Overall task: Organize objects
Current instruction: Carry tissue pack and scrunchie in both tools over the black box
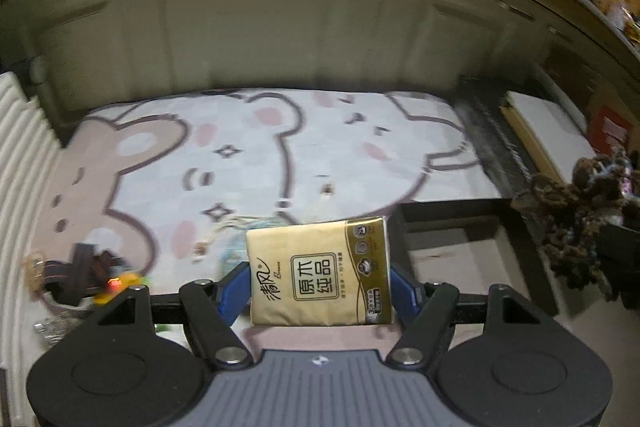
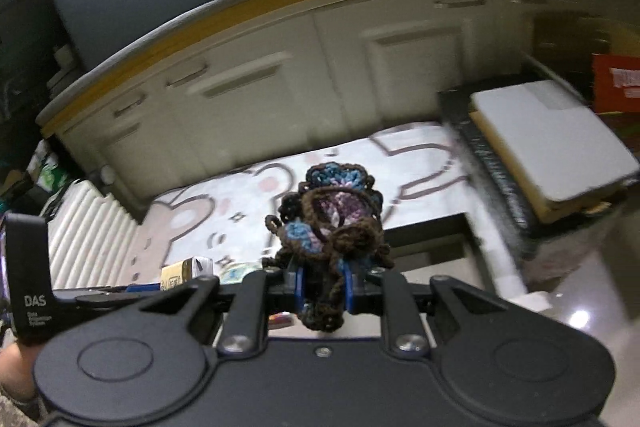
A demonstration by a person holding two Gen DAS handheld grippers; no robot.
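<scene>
Closest to us, the left gripper (image 1: 320, 279) clamps a gold tissue pack (image 1: 320, 271) between its blue fingers (image 1: 234, 291), held above the mat (image 1: 240, 155). We judge the pack could slide out: its wrapper looks glossy and soft, it is pinched only at its lower sides, and a quick swing would tip it. It is flat, rectangular, printed with dark characters and small round icons. Our right gripper (image 2: 322, 287) is clenched on a crochet piece (image 2: 332, 223) of brown, blue and purple yarn; its loose loops might snag a finger on release. Beyond lie the bear-print mat, a black tray (image 1: 452, 251) to the right, small clutter (image 1: 84, 275) at left, and cream cabinets (image 1: 280, 27) behind
</scene>
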